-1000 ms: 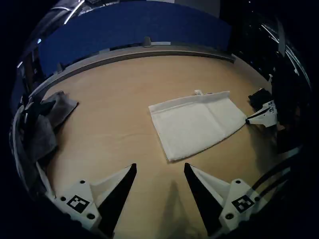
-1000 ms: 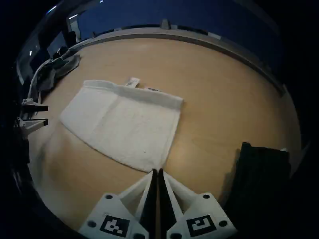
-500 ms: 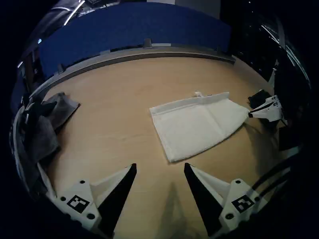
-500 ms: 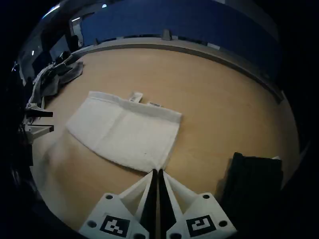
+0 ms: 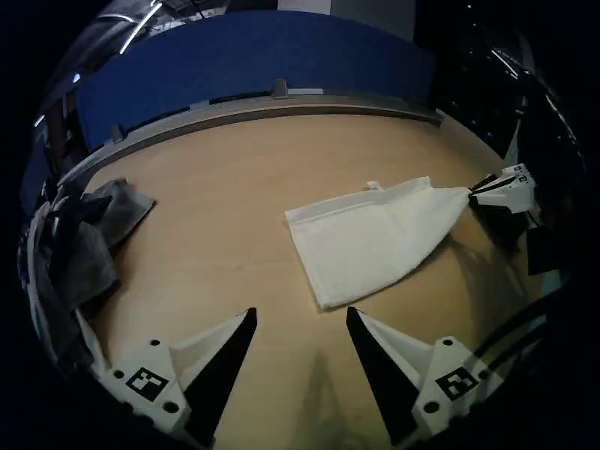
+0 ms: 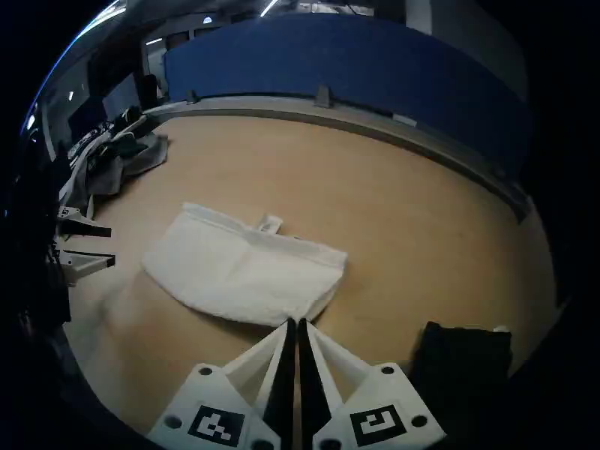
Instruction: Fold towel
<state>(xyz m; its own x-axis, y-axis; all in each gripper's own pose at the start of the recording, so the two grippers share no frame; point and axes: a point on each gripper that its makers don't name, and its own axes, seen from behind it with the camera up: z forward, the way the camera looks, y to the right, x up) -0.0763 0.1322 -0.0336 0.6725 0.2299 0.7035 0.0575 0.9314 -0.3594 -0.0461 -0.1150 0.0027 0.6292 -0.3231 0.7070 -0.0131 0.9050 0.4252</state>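
We are at the start of a fold, as we judge it. The white cloth towel (image 5: 367, 240) lies near the middle of the light wooden worktop (image 5: 225, 187), flat over most of its area and seemingly already doubled once, with a small tag at its far hem. One corner is raised off the surface and drawn to a point.

That corner sits in the right hand-held gripper (image 6: 294, 324). Its two fingers are pressed together with the cloth pinched between them, and the left gripper view shows the fabric tapering right into its tip (image 5: 495, 196).

The left hand-held gripper (image 5: 300, 310) hangs over the bare worktop just short of the towel's near corner. Its fingers stand wide apart and hold nothing.

A heap of grey cloths (image 5: 82, 240) lies well apart at the worktop's edge. A black object (image 6: 461, 360) sits near the right hand-held gripper.

Next, we think the pinched corner needs carrying up and over toward the opposite edge. One held corner alone will drag the cloth askew. So the open left hand-held gripper should probably come in, either to take the neighbouring corner or to pin the far side. The edges then need to meet squarely before release.
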